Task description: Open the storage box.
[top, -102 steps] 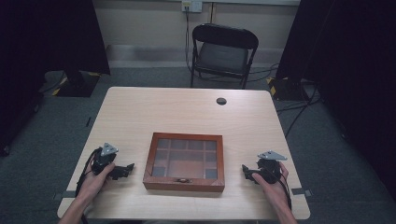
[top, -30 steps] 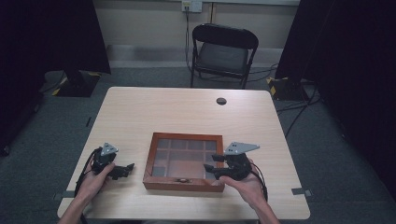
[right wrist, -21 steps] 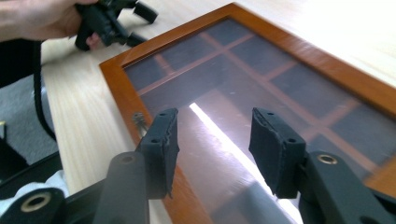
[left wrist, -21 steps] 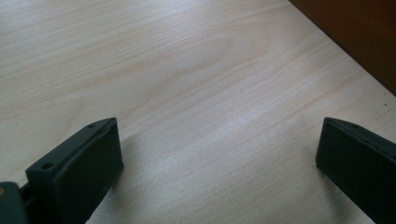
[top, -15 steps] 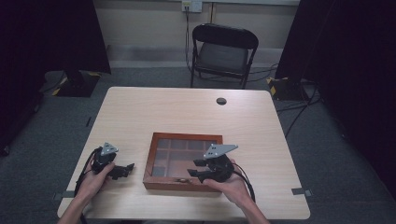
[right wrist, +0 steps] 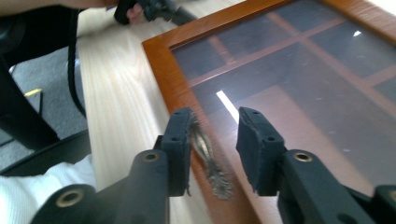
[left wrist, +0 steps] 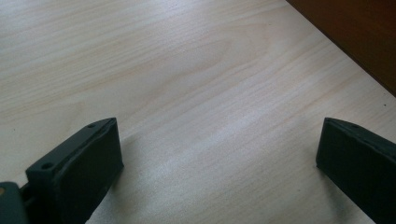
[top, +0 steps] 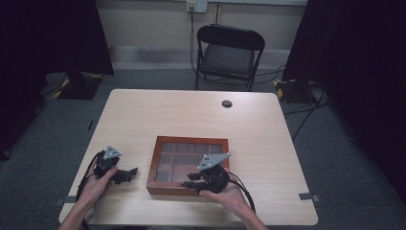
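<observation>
Right tool (right wrist: pixel 214 144) jaws apart, straddling metal clasp (right wrist: pixel 208 154) on box (right wrist: pixel 161 70) rim.

Wood, glass, matt black plastic, tarnished metal.
Table (top: pixel 158 115): pale wood-grain top, smooth, satin sheen in the left gripper view. Box (top: pixel 188 140): reddish-brown wooden frame, semi-gloss; its lid pane (right wrist: pixel 299 79) looks like glass, glossy with a bright reflection streak, faintly dusty, wooden dividers showing through. Right gripper (right wrist: pixel 215 140): matt black plastic jaws with slightly grainy pads and brass-coloured inserts at the screw holes. Between those jaws, at 6 o'clock on the frame, a small clasp (right wrist: pixel 208 154) of dull metal, rough-edged. Left gripper (left wrist: pixel 215 154): same matt black plastic. Chair (top: pixel 230 52) at 12 o'clock: black metal frame, dark matt seat. Floor (top: pixel 43 124): grey carpet, rough.
</observation>
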`<state>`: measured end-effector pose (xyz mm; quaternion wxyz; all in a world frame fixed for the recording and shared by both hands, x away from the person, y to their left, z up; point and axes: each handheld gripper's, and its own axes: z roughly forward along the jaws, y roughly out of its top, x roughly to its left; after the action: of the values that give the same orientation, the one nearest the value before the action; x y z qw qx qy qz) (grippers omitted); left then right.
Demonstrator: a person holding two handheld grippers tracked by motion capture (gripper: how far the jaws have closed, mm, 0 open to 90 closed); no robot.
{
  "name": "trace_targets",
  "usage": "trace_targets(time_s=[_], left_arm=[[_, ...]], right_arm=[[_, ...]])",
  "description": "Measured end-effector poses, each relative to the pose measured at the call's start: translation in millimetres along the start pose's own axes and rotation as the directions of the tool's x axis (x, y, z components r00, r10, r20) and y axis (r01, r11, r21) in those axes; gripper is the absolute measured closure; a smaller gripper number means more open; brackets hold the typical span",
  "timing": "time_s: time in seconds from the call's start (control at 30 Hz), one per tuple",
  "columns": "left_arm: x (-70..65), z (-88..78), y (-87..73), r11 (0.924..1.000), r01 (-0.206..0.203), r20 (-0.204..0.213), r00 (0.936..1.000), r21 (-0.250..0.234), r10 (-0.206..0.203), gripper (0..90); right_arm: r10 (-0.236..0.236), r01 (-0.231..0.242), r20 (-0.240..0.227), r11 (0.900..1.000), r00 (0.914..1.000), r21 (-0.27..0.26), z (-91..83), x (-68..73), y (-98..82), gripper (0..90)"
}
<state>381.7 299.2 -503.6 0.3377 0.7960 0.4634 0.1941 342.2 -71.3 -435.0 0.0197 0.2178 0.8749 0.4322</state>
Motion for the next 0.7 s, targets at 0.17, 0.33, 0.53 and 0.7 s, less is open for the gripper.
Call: trace_targets(time_s=[0.17, 0.33, 0.53, 0.7], left_arm=[[0.0, 0.0, 0.0, 1.0, 0.0, 0.0, 1.0, 0.0, 0.0, 0.0], [0.0, 0.0, 0.0, 1.0, 0.0, 0.0, 1.0, 0.0, 0.0, 0.0], [0.0, 0.0, 0.0, 1.0, -0.001, 0.0, 1.0, 0.0, 0.001, 0.0], [0.0, 0.0, 0.0, 1.0, 0.0, 0.0, 1.0, 0.0, 0.0, 0.0]], right_arm=[[-0.021, 0.021, -0.018, 1.0, 0.9996, 0.008, 3.4, 1.2, 1.5, 75.0], [-0.039, 0.04, -0.031, 0.999, 0.9987, 0.03, 6.5, 0.9, 0.7, 78.0], [-0.052, 0.053, -0.036, 0.998, 0.998, 0.029, 6.6, -0.1, 0.3, 79.0], [-0.059, 0.061, -0.046, 0.998, 0.9972, 0.028, 6.6, -1.7, 0.1, 80.2]])
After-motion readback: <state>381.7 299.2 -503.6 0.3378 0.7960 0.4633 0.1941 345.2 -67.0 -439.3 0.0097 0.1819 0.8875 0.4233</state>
